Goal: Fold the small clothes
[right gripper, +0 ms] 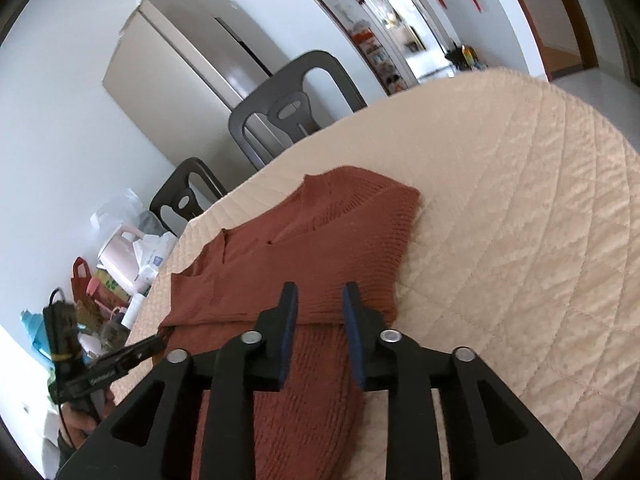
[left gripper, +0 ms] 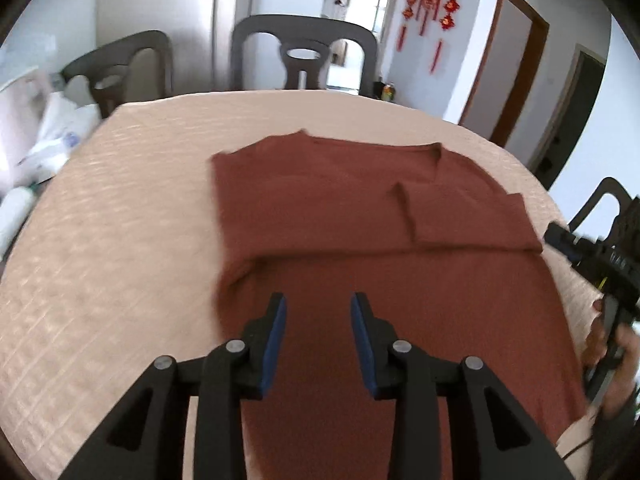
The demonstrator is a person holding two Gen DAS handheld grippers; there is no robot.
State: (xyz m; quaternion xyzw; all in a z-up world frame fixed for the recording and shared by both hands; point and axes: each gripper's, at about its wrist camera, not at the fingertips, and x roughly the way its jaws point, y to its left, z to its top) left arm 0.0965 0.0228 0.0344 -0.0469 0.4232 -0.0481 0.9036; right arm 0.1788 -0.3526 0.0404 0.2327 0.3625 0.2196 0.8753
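- Rust-brown knitted sweater lies flat on the table, roughly central, with its far half folded into layers and a sleeve laid across the top; a fold line crosses it nearer the grippers.
- Beige quilted cloth, stitched in a diamond pattern, covers the round table from edge to edge.
- Left gripper hangs over the near part of the sweater; its blue-padded jaws stand apart with nothing between them, only the knit showing below.
- Right gripper sits over the fold line near the sweater's right edge; its jaws are likewise parted and empty. Whether the tips touch the fabric cannot be told.
- A hand holds the right gripper's handle at the table's right edge in the left wrist view.
- Dark chair with a cut-out back stands at the far side of the table; a second chair stands to its left.
- Silver refrigerator stands against the white wall behind the chairs.
- Red hanging ornaments decorate the far wall beside a wood-framed doorway.
- Plastic bags and a pink jug crowd a surface just beyond the table's left edge.
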